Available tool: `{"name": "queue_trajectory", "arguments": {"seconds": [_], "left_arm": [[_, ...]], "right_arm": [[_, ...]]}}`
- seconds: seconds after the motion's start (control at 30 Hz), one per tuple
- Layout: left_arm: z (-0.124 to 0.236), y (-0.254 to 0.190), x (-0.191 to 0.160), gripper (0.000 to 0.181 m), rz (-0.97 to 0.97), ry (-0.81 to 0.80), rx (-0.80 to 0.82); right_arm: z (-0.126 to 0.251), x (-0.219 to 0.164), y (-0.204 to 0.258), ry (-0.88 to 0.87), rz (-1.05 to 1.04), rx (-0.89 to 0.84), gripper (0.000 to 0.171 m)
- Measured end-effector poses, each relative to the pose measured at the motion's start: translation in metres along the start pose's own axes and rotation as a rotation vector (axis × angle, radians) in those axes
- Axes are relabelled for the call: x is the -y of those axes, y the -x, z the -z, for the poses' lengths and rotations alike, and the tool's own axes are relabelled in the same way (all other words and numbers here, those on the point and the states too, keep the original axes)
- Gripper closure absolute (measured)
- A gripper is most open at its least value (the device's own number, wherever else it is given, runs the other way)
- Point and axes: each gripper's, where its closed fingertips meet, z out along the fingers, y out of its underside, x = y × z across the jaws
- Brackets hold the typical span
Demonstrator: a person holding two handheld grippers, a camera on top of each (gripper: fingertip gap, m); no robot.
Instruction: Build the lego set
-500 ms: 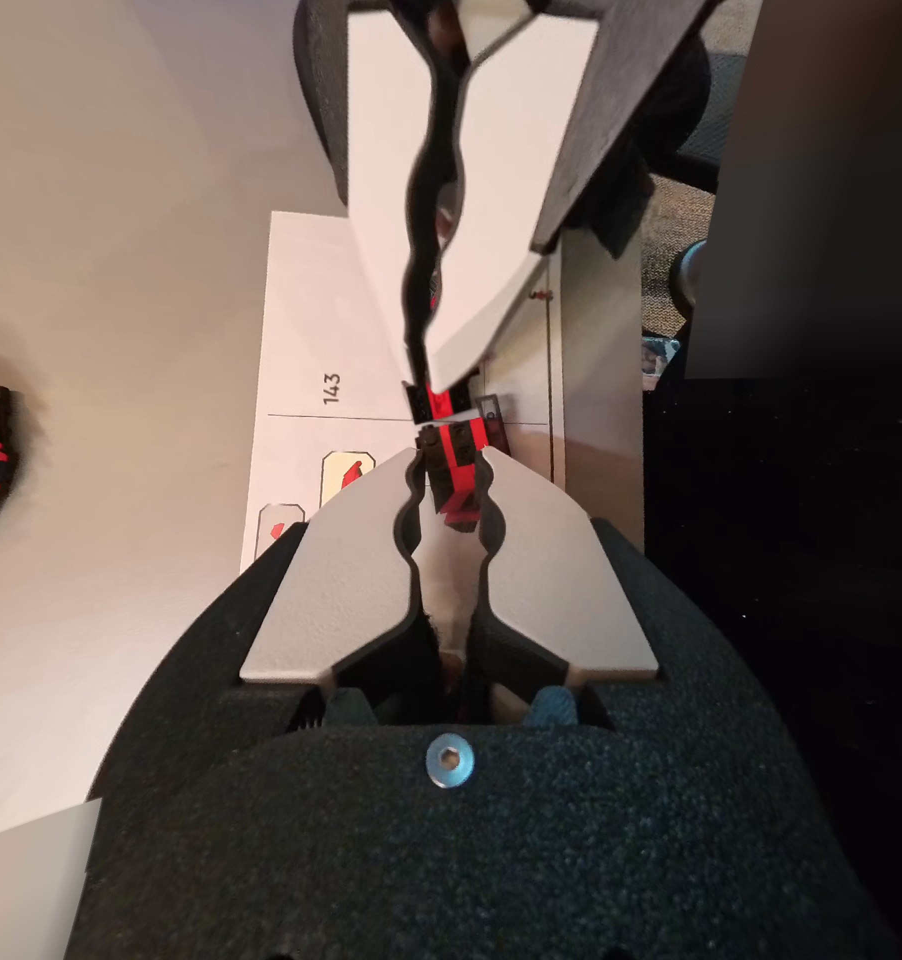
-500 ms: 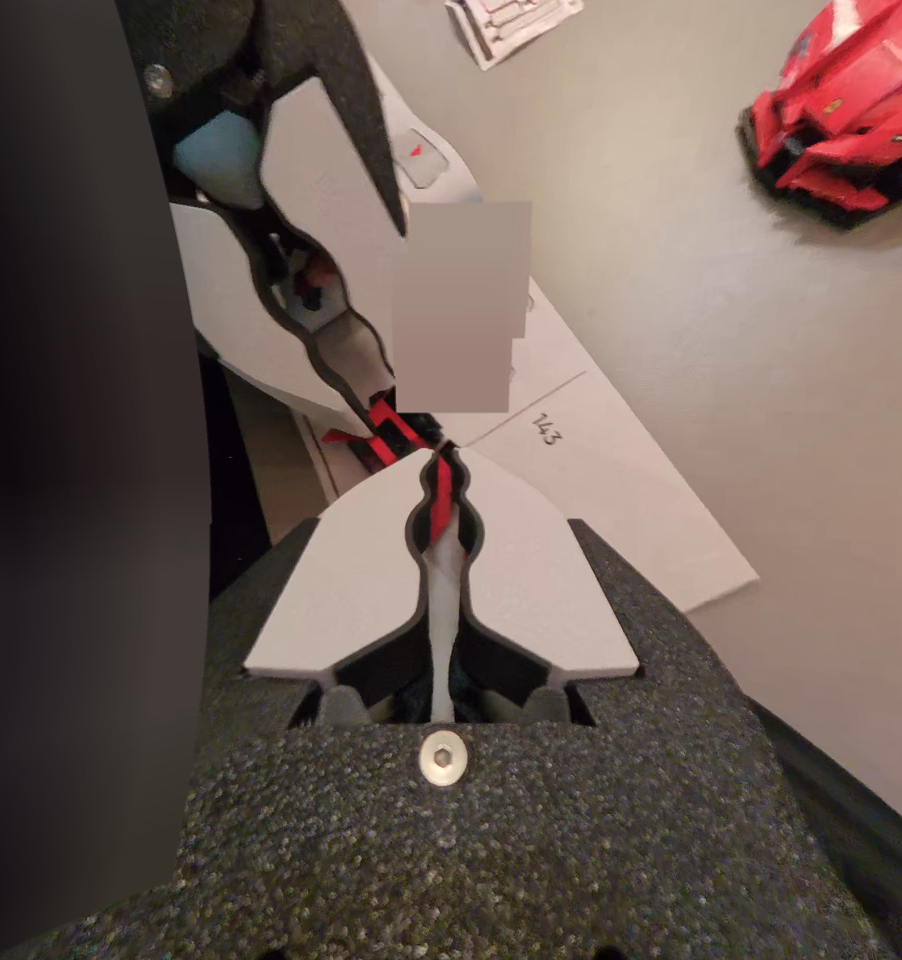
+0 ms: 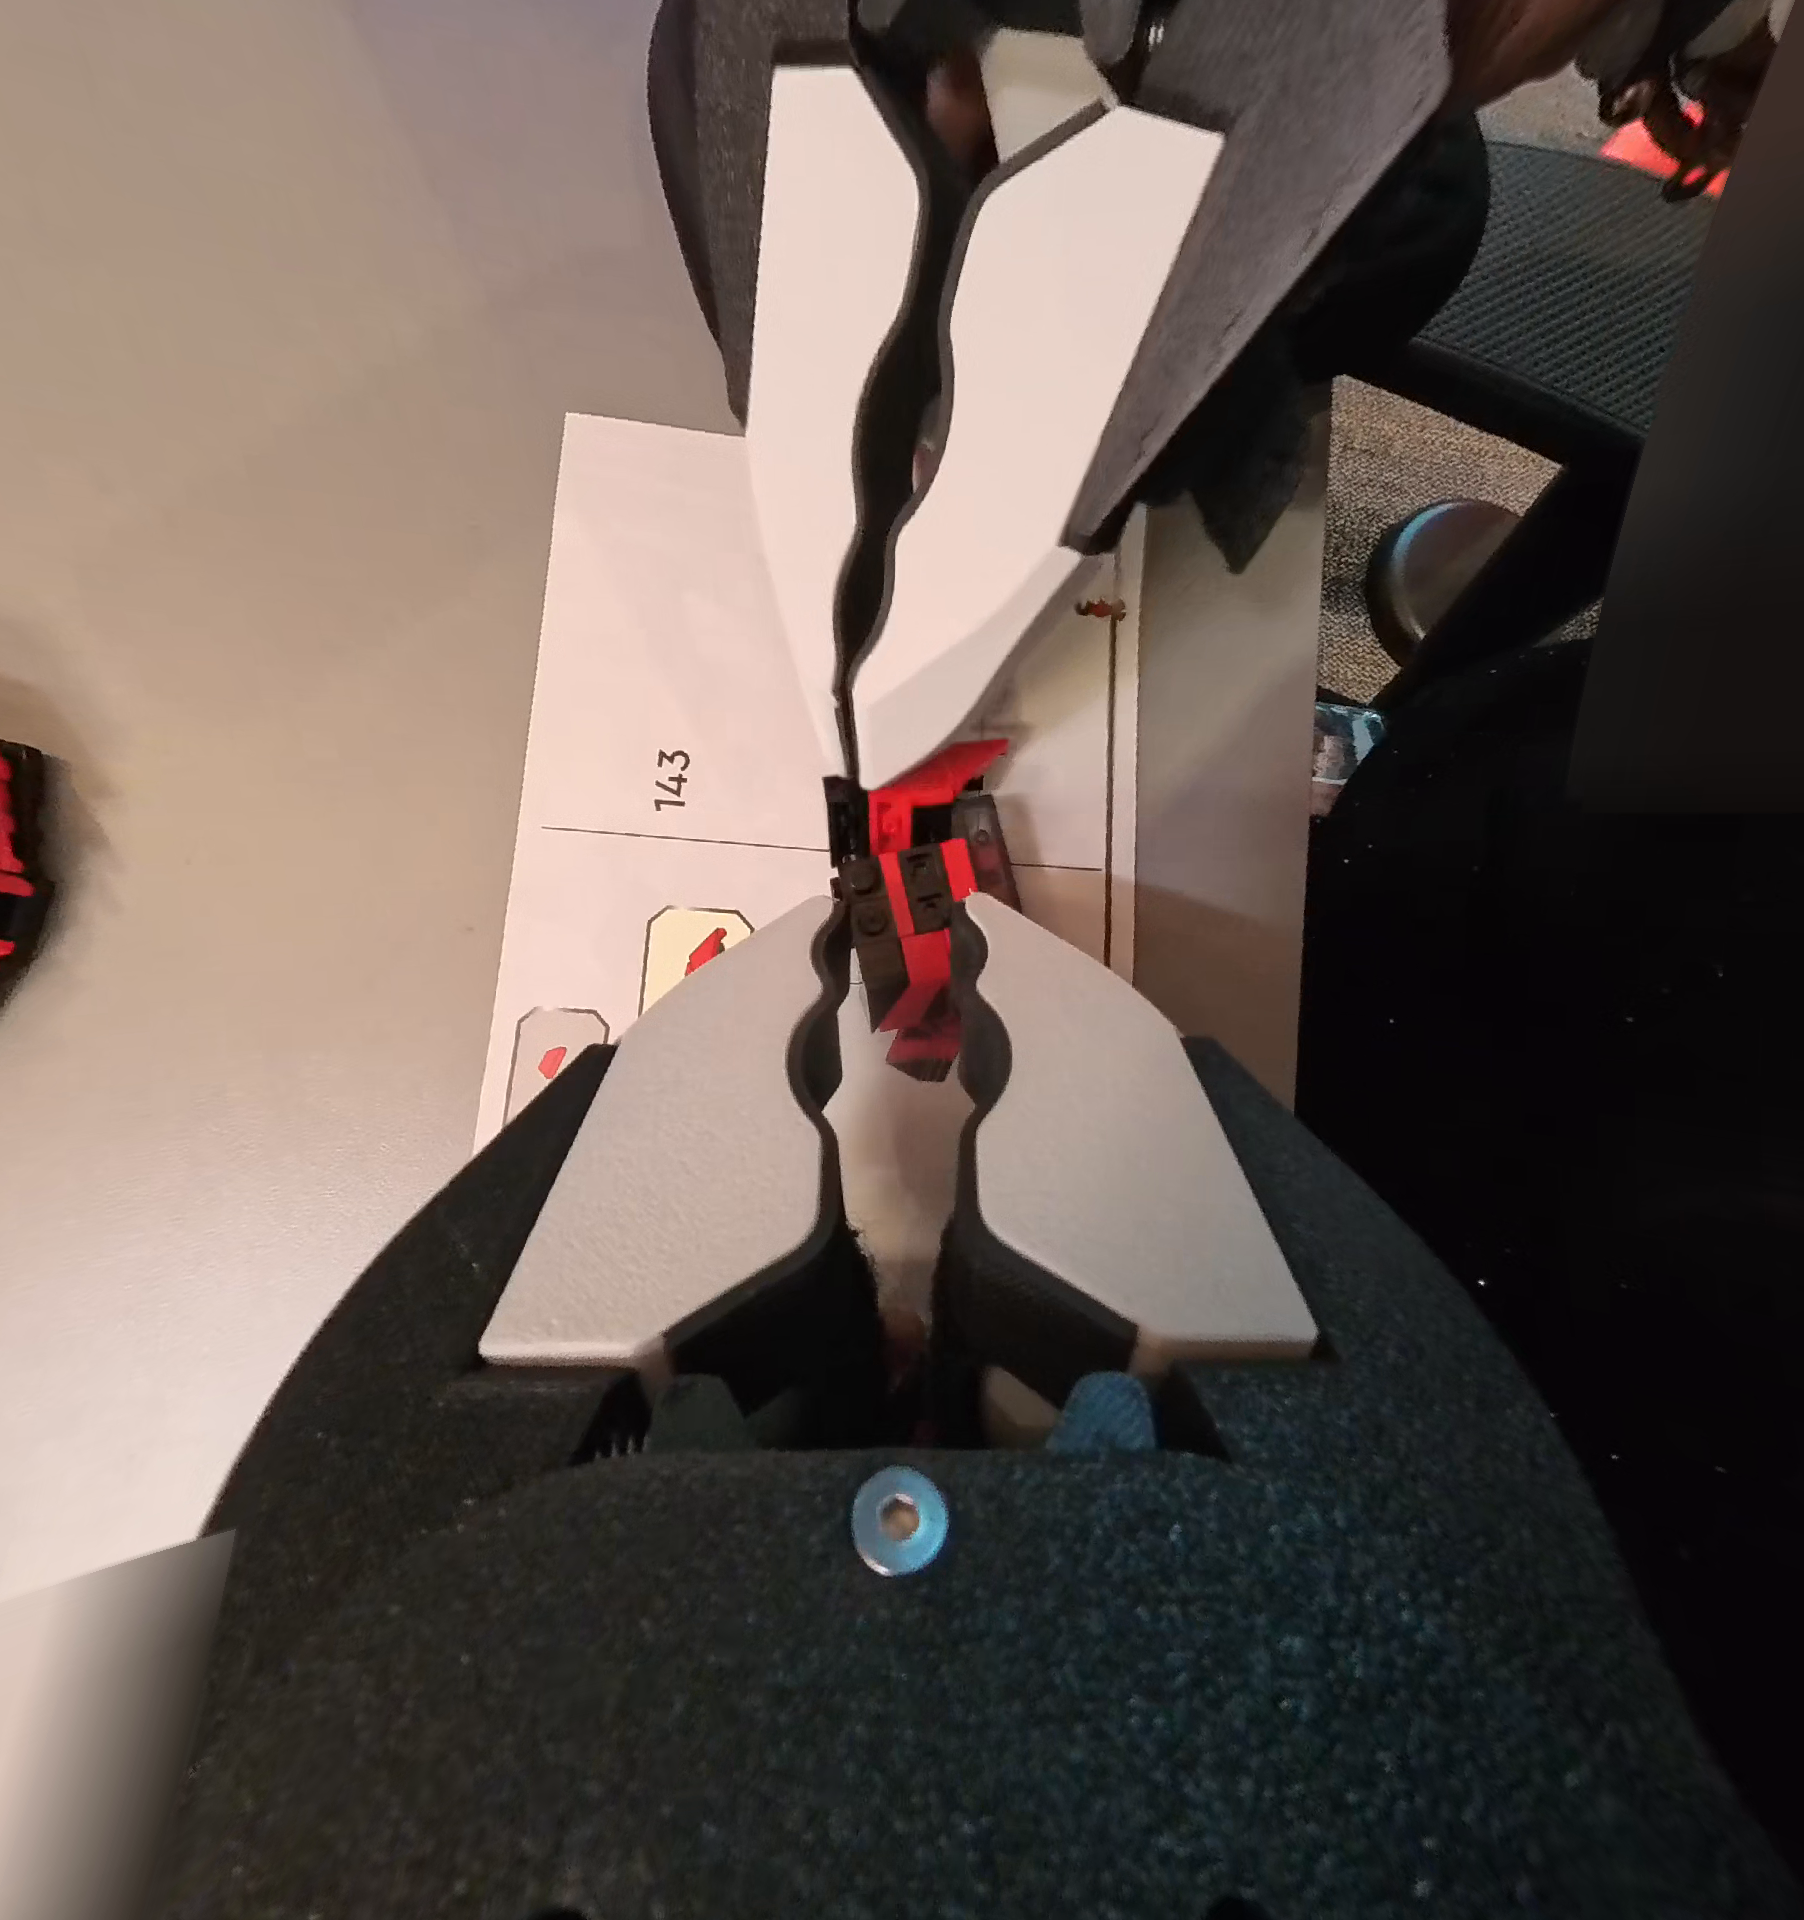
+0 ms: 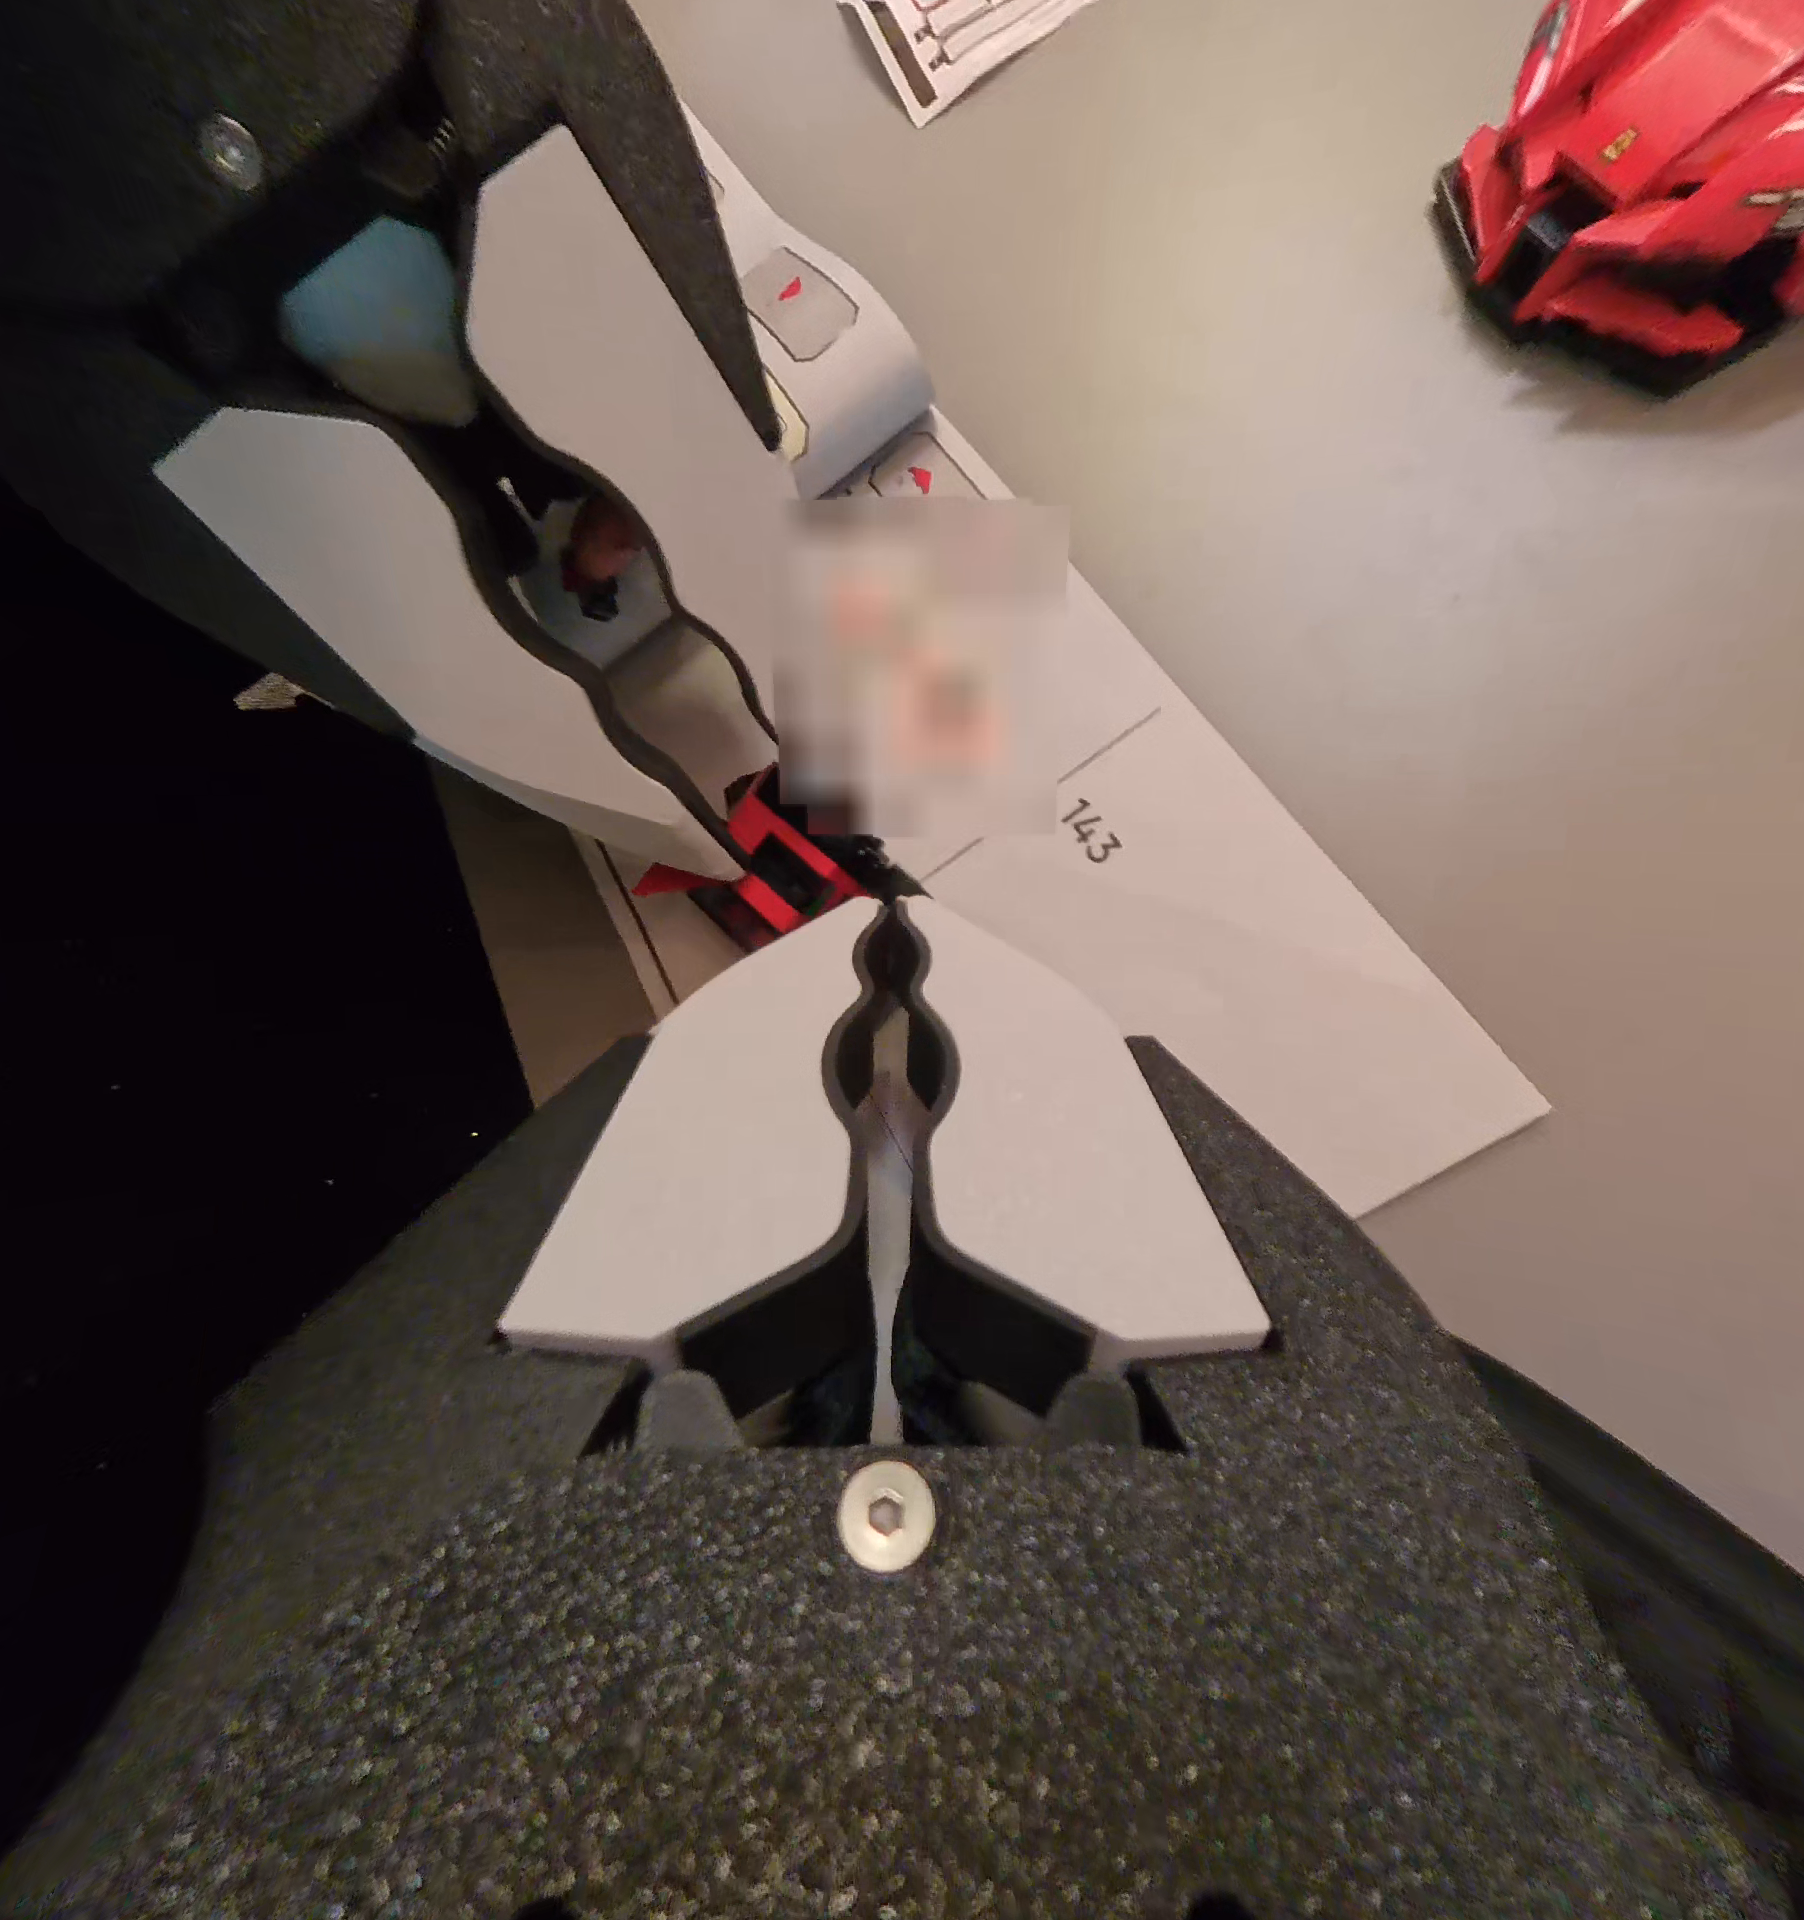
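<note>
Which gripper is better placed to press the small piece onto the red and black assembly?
Probably the right gripper: its tips pinch a black piece at the top of the red and black assembly, which the left gripper holds.

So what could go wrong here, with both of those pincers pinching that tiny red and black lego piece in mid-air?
The left gripper holds the small red and black assembly only at its fingertips, so a push from the right gripper could twist it loose. It hangs over the instruction booklet near the table edge, so dropped bricks might fall to the floor. Angled pressure might also pop bricks apart.
</note>
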Motion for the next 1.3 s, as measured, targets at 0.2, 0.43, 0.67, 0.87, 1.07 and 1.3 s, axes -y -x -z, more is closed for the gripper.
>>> {"name": "queue_trajectory", "arguments": {"seconds": [0.2, 0.43, 0.67, 0.87, 1.07, 1.3], "left_arm": [[-0.001, 0.001, 0.001, 0.163, -0.032, 0.009, 0.014], [-0.001, 0.001, 0.001, 0.163, -0.017, 0.004, 0.009], [-0.002, 0.002, 0.002, 0.163, -0.007, 0.01, 0.01], [-0.003, 0.002, 0.002, 0.163, 0.009, 0.011, 0.003], [-0.003, 0.002, 0.003, 0.163, -0.014, -0.01, -0.011], [-0.004, 0.003, 0.003, 0.163, 0.021, -0.059, -0.092]], "right_arm": [[-0.007, 0.007, 0.009, -0.018, 0.017, 0.045, 0.171], [0.007, 0.004, -0.011, -0.022, 0.006, -0.037, 0.171], [0.001, -0.006, -0.012, 0.039, -0.023, -0.039, 0.171], [0.0, -0.003, -0.007, 0.016, -0.02, -0.04, 0.171], [0.0, -0.003, -0.006, 0.011, -0.013, -0.037, 0.171], [0.0, -0.002, -0.005, 0.023, 0.024, -0.031, 0.171]]}}
